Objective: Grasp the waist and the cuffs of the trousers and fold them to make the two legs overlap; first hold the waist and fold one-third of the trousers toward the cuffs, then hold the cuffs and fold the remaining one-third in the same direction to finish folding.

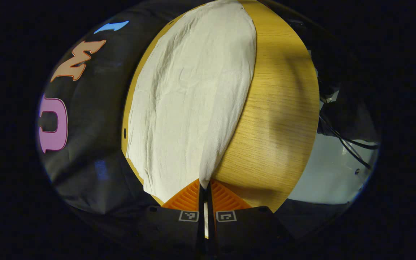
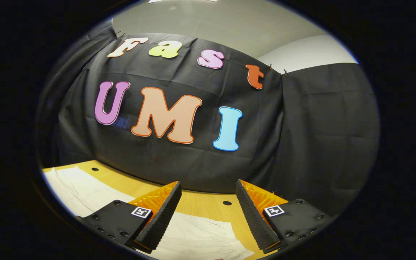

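Observation:
Off-white trousers [image 1: 190, 104] lie stretched along the wooden table [image 1: 280, 115] in the left gripper view, running away from the camera. My left gripper [image 1: 205, 187] is shut on the near corner of the fabric, which rises in a ridge to the fingers. In the right gripper view my right gripper [image 2: 208, 202] is open and held above the table [image 2: 200, 200]. Nothing sits between its fingers. Part of the trousers [image 2: 197, 238] lies under and to the left of it.
Black cloth walls [image 2: 320, 137] close off the table's far side and sides. Small dark holes [image 2: 226, 203] dot the tabletop near the wall. Beyond the table edge in the left gripper view, black cables [image 1: 349, 144] trail over a pale floor [image 1: 330, 173].

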Motion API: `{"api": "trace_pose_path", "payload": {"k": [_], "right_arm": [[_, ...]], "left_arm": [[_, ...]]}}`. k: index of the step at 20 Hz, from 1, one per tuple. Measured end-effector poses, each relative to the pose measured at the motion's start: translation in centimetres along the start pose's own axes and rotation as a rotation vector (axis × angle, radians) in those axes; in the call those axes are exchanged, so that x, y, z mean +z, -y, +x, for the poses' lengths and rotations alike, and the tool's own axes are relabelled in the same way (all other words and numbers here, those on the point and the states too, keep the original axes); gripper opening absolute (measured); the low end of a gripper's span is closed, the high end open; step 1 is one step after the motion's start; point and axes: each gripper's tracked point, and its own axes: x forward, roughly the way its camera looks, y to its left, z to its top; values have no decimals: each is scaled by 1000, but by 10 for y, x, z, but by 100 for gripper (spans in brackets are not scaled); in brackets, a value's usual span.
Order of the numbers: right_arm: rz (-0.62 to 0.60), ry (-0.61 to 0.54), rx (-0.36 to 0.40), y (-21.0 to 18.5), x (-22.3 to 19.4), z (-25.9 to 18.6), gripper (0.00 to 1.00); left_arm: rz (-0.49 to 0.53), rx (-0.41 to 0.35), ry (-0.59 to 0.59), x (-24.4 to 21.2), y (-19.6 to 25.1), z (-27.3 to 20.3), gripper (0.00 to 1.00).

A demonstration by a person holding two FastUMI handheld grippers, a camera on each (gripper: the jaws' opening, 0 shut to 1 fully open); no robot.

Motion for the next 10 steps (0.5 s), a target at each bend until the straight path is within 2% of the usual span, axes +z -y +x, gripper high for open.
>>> {"api": "trace_pose_path", "payload": {"k": [3, 7, 8, 10], "right_arm": [[-86, -3, 40, -1, -9, -8, 97], [-236, -28, 113, -2, -35, -23, 98], [-331, -44, 155, -1, -54, -34, 97], [-423, -71, 204, 0, -76, -44, 97]], "left_arm": [[10, 21, -11, -1, 1, 0, 0], [-27, 20, -22, 0, 2, 0, 0], [-19, 24, -25, -1, 2, 0, 0], [-14, 31, -28, -1, 2, 0, 0]]}}
